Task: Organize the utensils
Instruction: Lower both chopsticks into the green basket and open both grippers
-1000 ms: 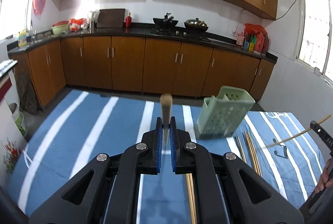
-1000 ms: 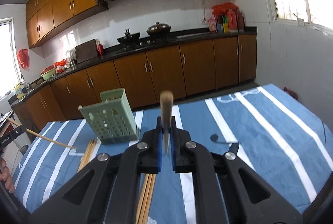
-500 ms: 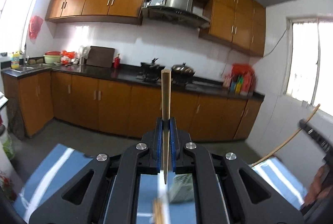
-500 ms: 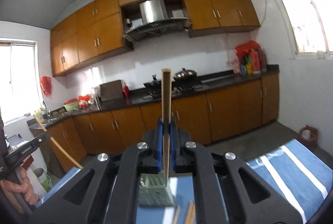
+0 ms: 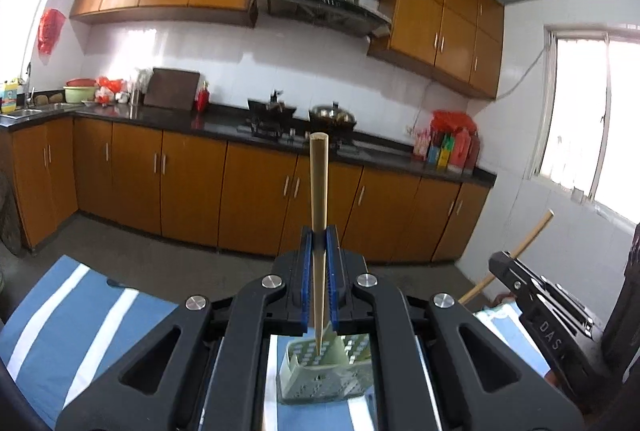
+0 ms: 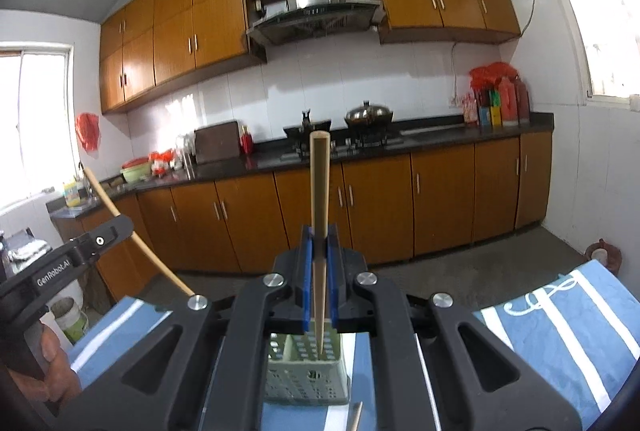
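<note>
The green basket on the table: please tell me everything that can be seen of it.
The green basket looks like pale green plastic, box-shaped, open at the top, its walls pierced by rows of small square holes. It stands upright on the blue striped tablecloth, below and between both grippers. The right gripper holds a wooden chopstick whose thin tip points down into the opening; the left gripper holds another chopstick the same way. Whether either tip touches the basket cannot be told. Its base is partly hidden.

left claw (image 5: 319,259) clamped, right claw (image 6: 319,259) clamped, both raised level
</note>
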A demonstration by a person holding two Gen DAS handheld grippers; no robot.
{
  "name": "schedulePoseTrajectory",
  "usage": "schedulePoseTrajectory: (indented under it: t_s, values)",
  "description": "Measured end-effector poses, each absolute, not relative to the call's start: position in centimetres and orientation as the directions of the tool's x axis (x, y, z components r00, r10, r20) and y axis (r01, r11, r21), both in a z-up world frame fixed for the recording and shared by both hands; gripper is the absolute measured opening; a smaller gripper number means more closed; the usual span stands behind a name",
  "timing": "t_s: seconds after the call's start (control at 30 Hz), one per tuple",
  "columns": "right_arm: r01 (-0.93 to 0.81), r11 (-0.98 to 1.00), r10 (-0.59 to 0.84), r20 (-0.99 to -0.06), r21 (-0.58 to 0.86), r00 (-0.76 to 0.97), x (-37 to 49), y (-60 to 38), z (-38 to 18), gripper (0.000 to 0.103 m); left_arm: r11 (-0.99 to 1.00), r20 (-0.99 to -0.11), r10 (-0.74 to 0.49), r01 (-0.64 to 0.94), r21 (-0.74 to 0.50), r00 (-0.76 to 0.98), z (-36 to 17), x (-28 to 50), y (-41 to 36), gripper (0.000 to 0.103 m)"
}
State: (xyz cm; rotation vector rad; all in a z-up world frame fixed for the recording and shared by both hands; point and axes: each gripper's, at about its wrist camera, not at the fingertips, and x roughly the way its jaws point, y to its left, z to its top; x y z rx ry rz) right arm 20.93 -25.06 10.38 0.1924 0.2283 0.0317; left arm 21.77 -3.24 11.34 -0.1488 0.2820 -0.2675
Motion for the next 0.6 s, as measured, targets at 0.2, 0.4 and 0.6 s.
schedulePoseTrajectory:
  t_s: [0.2,0.4,0.6]
  values:
    - [-0.01,0.975,0.074,-0.283,0.221,0.956,22.2,-24.9,8.4,0.008,0.957,-0.334,-0.284,0.243,-0.158,0.899,9.4,22.6,-4.0,0.007]
    - [-0.004,0.972,0.075,-0.294,0.234,0.953,22.1,-24.9,7.8,0.024,0.957,-0.348,-0.284,0.241,-0.162,0.894,9.5,22.5,-3.8,0.008]
    - [-0.003,0.972,0.067,-0.268,0.234,0.961,20.6,-25.2,8.8,0.029,0.958,-0.333,-0.277,0.231,-0.172,0.901,10.3,21.7,-2.8,0.015]
